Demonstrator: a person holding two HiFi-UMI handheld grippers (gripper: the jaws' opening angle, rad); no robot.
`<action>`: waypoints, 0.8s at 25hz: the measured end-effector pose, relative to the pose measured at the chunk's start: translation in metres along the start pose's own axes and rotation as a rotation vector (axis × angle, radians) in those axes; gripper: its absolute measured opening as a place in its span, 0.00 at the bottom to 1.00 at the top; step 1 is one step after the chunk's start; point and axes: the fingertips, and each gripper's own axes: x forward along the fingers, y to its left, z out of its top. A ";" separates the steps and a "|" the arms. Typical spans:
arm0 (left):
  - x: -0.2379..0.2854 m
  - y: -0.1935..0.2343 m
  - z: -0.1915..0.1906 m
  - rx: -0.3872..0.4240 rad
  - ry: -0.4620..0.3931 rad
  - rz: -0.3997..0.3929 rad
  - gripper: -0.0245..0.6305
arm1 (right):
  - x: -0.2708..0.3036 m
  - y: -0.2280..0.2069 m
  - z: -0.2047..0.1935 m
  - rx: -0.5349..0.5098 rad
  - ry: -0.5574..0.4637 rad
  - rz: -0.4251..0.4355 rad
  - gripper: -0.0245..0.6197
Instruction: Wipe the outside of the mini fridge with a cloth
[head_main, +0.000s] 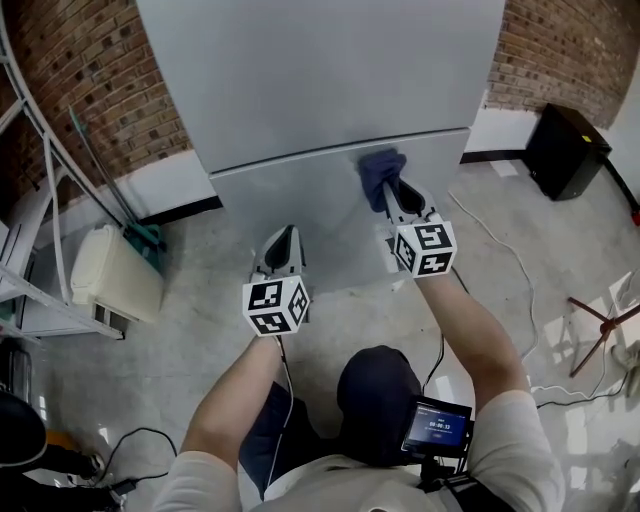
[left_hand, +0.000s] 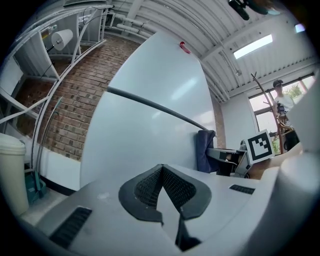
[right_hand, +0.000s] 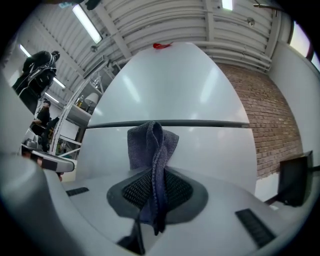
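The right gripper (head_main: 397, 196) has its fingers (right_hand: 176, 192) closed on a dark blue cloth (right_hand: 150, 145). A fold of the cloth is pinched between the ribbed pads. A short tail hangs out behind the pads, and the bulk stands up past the fingertips. In the head view the cloth (head_main: 380, 170) is bunched ahead of the fingertips and lies against the grey front of the mini fridge (head_main: 320, 80). Its far edge reaches the dark seam (right_hand: 200, 123) that runs across the fridge between the upper and lower doors. The rest of the cloth sits on the lower door, on the fingers' side of that seam.

The left gripper (head_main: 283, 240) holds nothing. Its fingers (left_hand: 176, 187) meet at the tips with no gap and nothing between them. They point at the lower door of the mini fridge (left_hand: 150, 135), near its surface, but whether they touch it cannot be told. From these fingers, the cloth (left_hand: 204, 150) lies off to the right, well apart, and the right gripper's marker cube (left_hand: 260, 146) shows beyond it.

Left of the left fingers, a brick wall (head_main: 90, 90) stands behind the fridge and a white plastic container (head_main: 115, 275) sits on the floor. Right of the right fingers, a black box (head_main: 565, 150) stands against the wall.
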 end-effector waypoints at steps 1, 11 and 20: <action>0.004 -0.004 -0.002 -0.001 0.002 -0.005 0.02 | -0.002 -0.009 -0.002 -0.001 0.001 -0.008 0.13; 0.033 -0.024 -0.025 -0.015 0.031 -0.025 0.02 | -0.020 -0.095 -0.019 0.026 0.001 -0.118 0.13; 0.054 -0.049 -0.036 -0.016 0.041 -0.055 0.02 | -0.033 -0.153 -0.034 0.069 0.017 -0.218 0.13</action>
